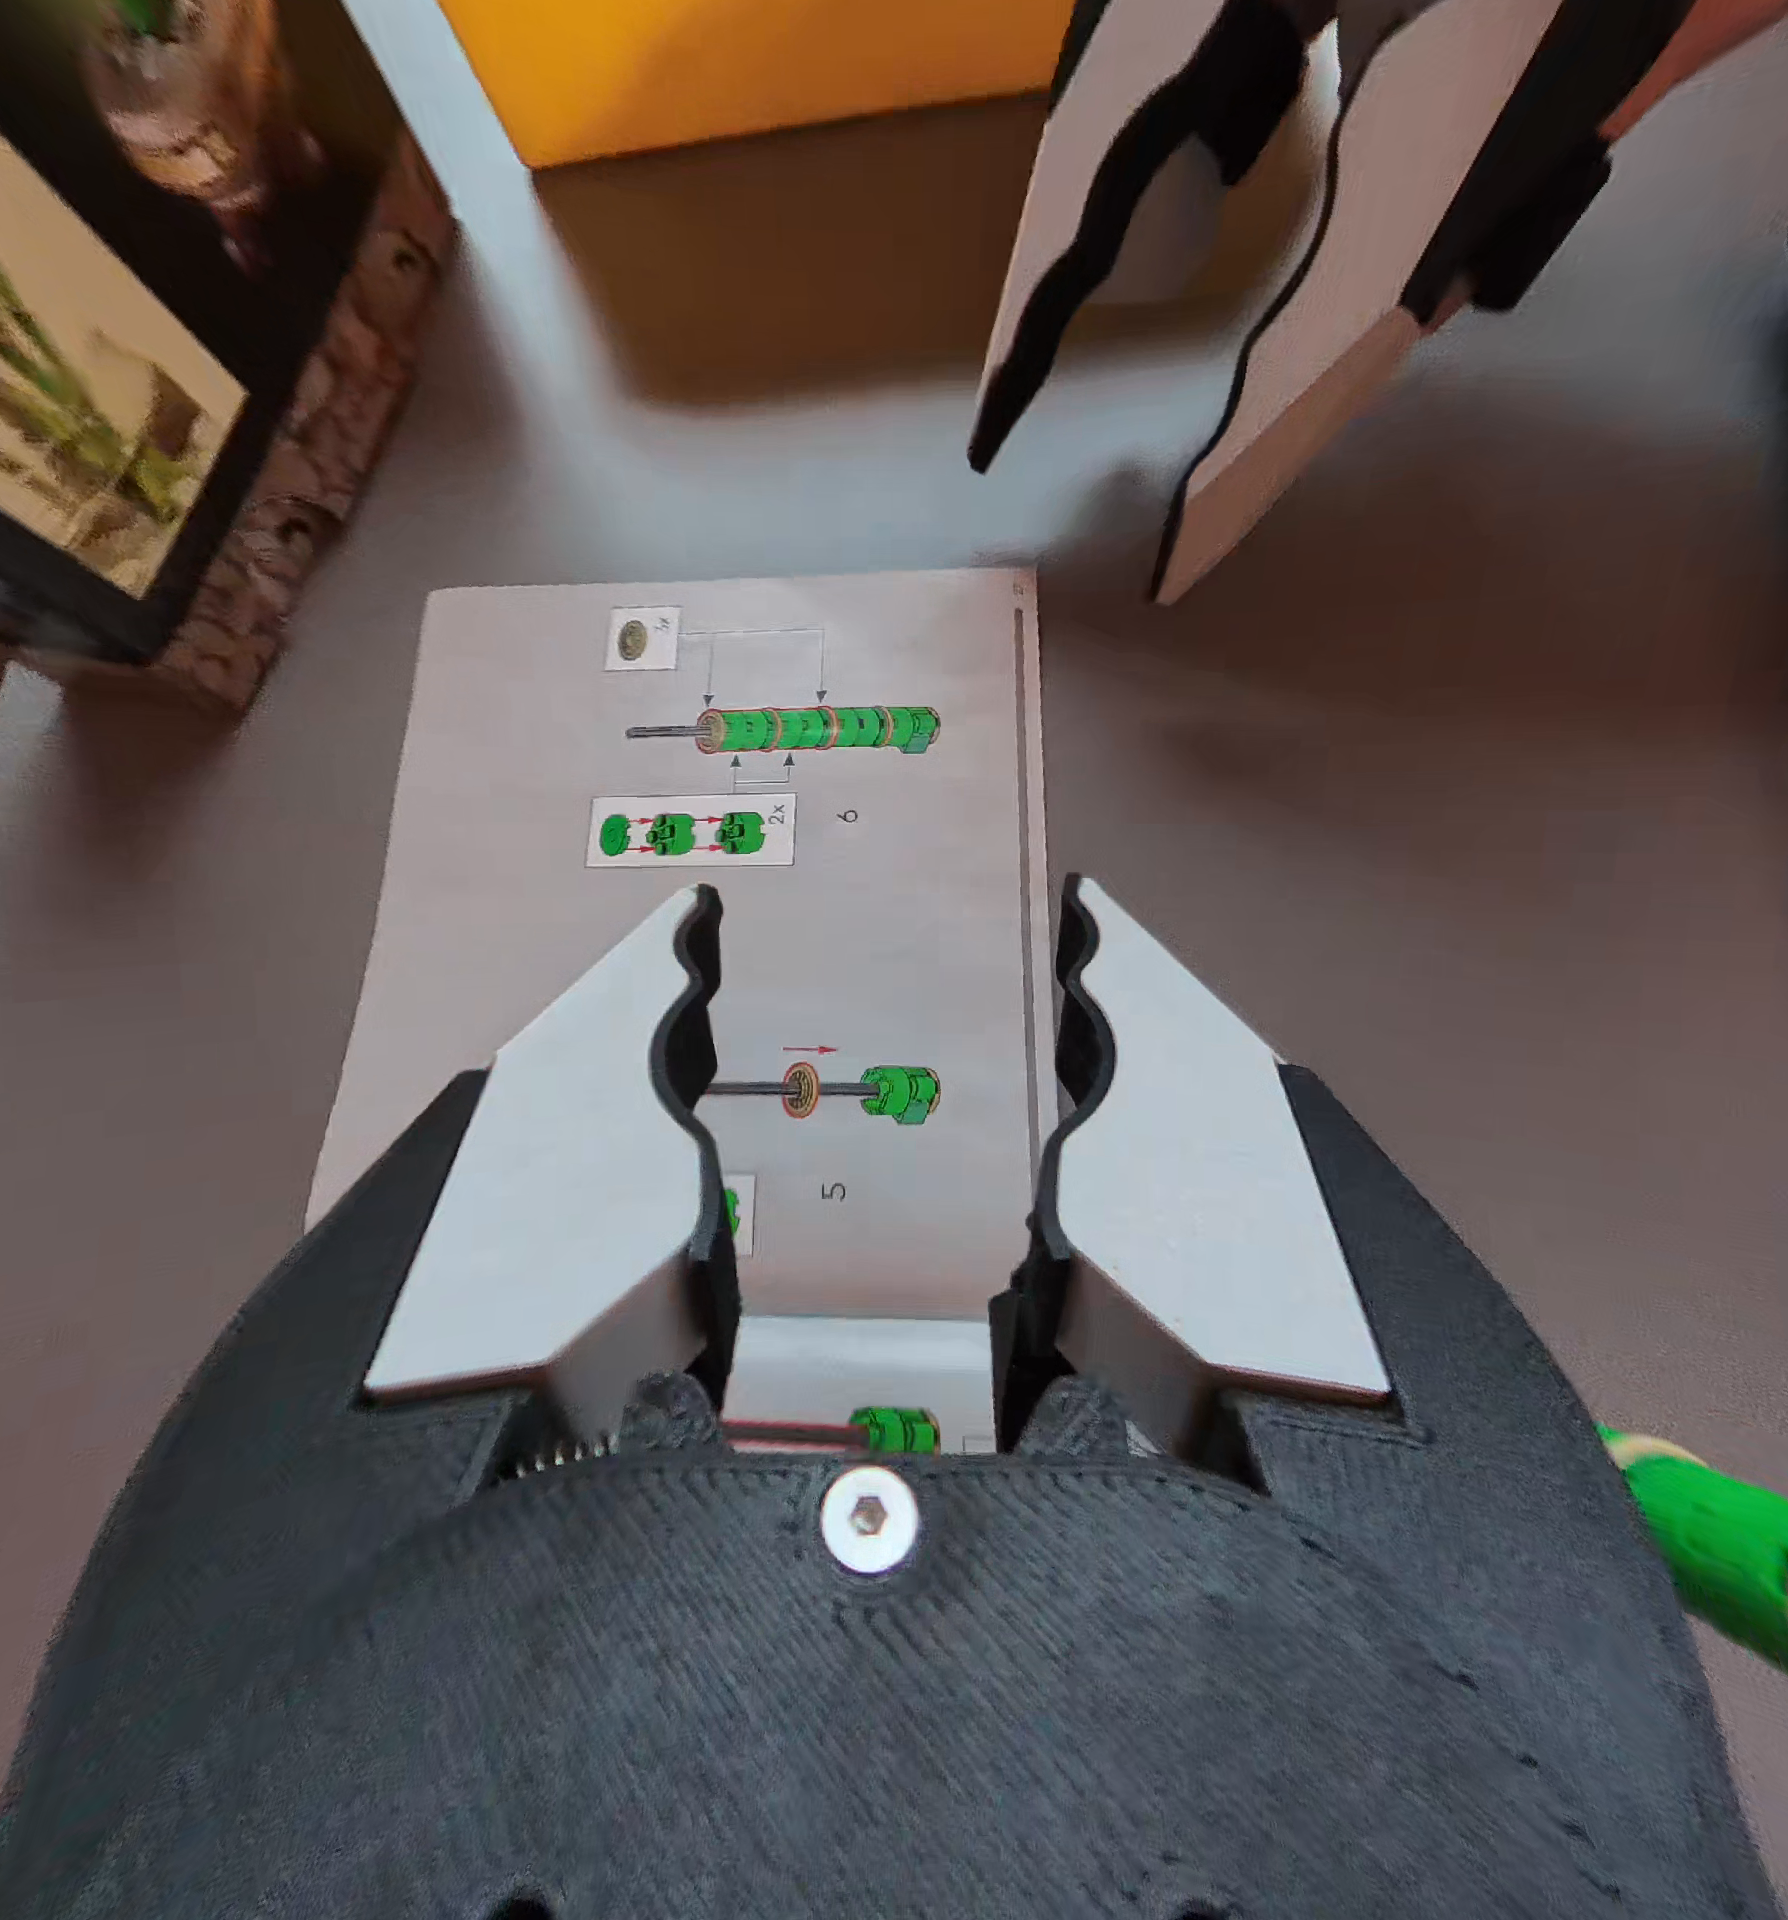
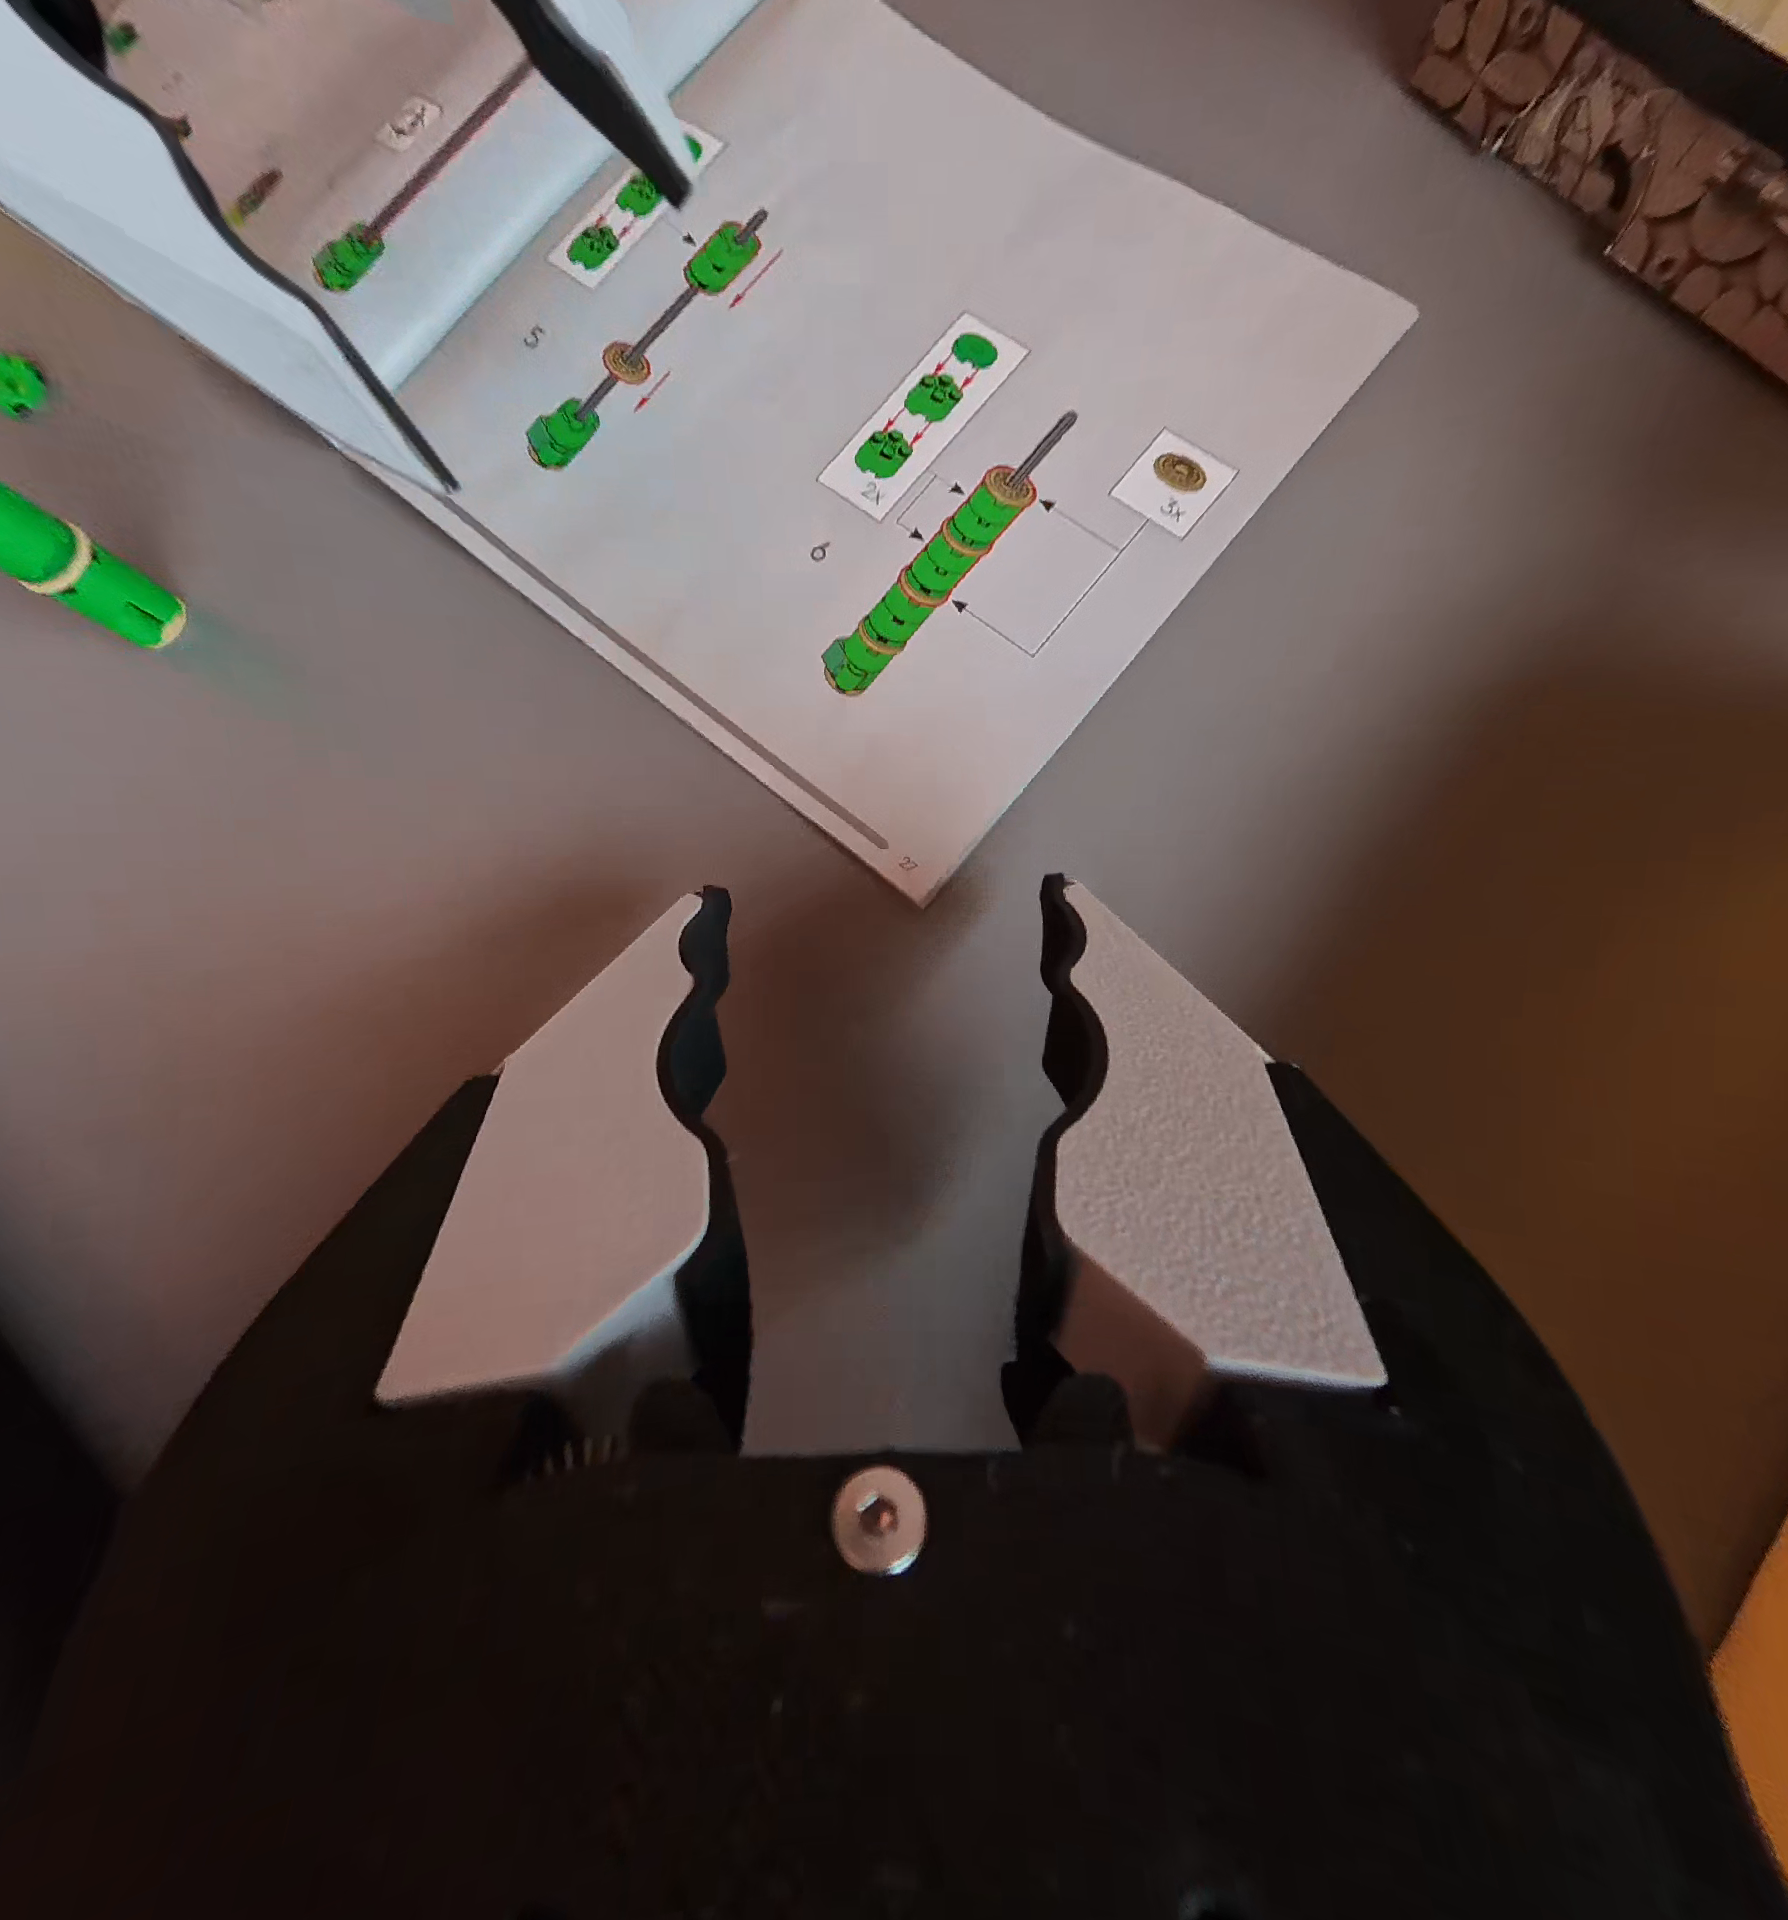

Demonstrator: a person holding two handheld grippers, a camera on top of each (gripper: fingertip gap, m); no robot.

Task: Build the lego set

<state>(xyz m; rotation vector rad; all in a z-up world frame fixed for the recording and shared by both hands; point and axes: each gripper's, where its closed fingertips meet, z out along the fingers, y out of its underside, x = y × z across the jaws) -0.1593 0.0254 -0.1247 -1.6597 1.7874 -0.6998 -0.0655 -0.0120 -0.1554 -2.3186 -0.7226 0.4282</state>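
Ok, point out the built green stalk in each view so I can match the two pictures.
Left wrist view: the green stalk with tan rings pokes in at the lower right edge, beside the left gripper, on the grey table.
Right wrist view: it lies at the left edge, mid-height, below a small loose green piece.
Shared landmark: the open instruction booklet, beside the stalk in both.

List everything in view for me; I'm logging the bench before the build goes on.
Open paper instruction booklet: one, pale grey, flat on the table.
Green stacked lego rod with tan rings: one, beside the booklet.
Small loose green lego piece: one, near the rod.
Black picture-printed box: one, beyond the booklet.
Orange-yellow box: one, far edge.
Grey table: one.
Left gripper: open, above the booklet.
Right gripper: open, empty.
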